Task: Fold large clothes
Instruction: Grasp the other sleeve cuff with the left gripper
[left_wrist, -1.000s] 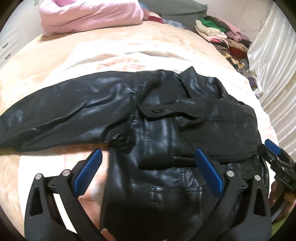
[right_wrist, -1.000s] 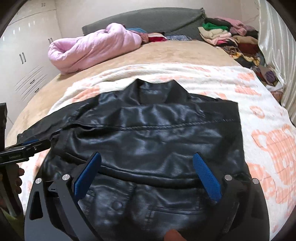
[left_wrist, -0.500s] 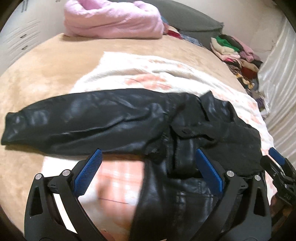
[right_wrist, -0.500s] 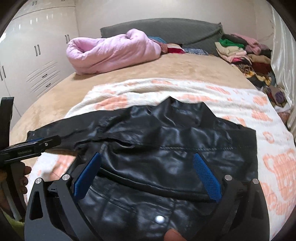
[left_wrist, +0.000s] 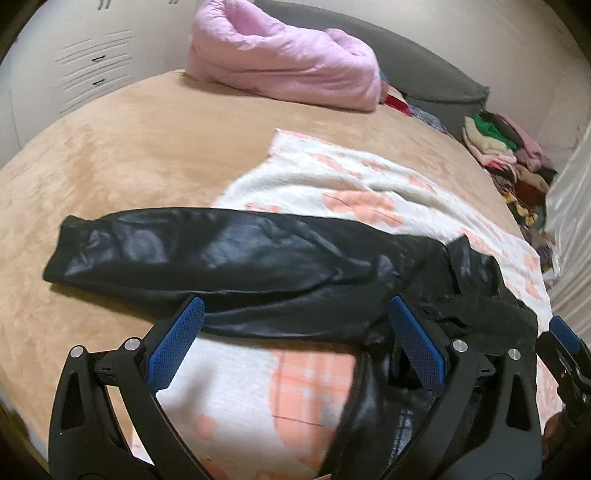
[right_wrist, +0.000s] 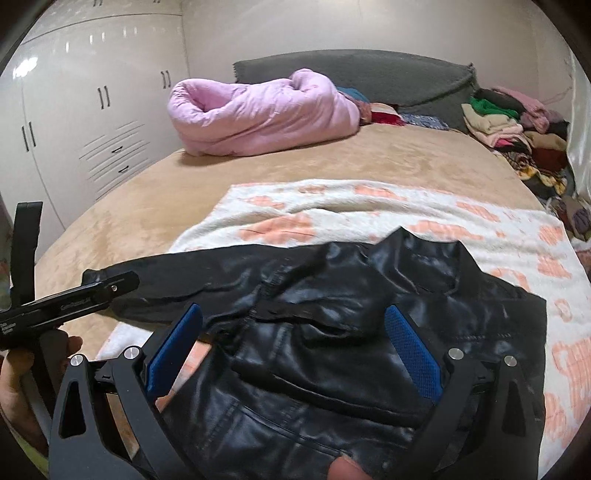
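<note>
Here the jacket (left_wrist: 436, 295) lies on the blanket (left_wrist: 325, 177), one sleeve (left_wrist: 207, 258) stretched ahead of the left gripper (left_wrist: 295, 339). Both it and the right gripper (right_wrist: 291, 343) are spread wide, holding nothing.

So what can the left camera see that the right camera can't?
Only the left wrist view shows the whole outstretched sleeve, right to its cuff, and the right tongs at its edge.

Only the right wrist view shows the jacket's broad body with its collar, the white wardrobe doors, and the left tongs seen from the side.

Both show the black jacket, the patterned blanket, the pink duvet and the clothes pile.
</note>
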